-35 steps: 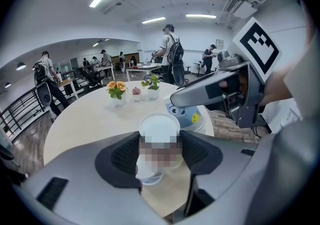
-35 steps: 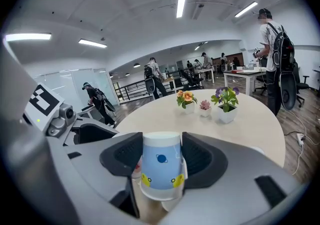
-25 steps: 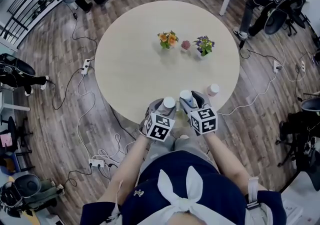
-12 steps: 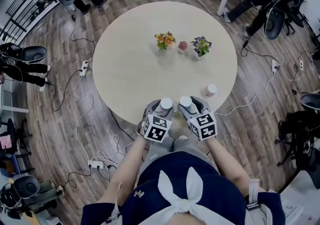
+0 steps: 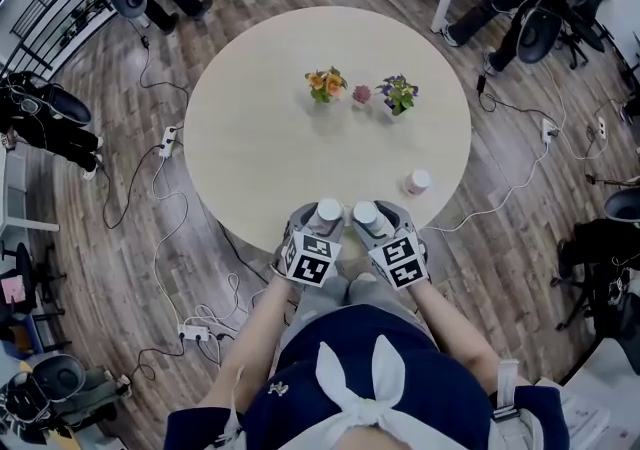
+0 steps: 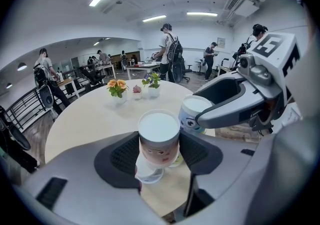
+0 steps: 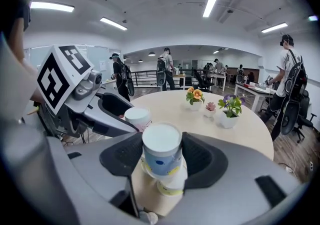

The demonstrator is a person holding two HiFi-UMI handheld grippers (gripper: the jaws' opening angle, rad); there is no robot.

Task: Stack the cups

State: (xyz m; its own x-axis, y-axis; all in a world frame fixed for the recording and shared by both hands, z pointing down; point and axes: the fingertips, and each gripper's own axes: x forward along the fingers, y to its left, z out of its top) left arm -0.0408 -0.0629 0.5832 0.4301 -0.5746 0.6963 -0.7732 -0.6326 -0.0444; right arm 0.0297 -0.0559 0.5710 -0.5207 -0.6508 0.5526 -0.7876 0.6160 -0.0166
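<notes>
At the near edge of the round table [image 5: 270,118] both grippers hold cups side by side. My left gripper [image 5: 327,214] is shut on an upside-down white cup with a pink-brown print [image 6: 159,141]. A second cup's rim shows under it. My right gripper [image 5: 367,217] is shut on an upside-down cup with a blue print [image 7: 161,153], with a yellow-printed cup nested beneath. In each gripper view the other gripper's cup shows close by, the blue cup [image 6: 192,114] and the pink-brown cup [image 7: 137,117]. One loose cup [image 5: 417,181] stands on the table to the right.
Three small flower pots, orange [image 5: 322,86], pink [image 5: 361,95] and purple [image 5: 398,94], stand in a row past the table's middle. Cables and a power strip [image 5: 172,133] lie on the wood floor. People and office chairs stand around the room.
My right gripper has drawn its cup back toward the person, level with the left one. The left gripper has hardly moved. Both grips are unchanged.
</notes>
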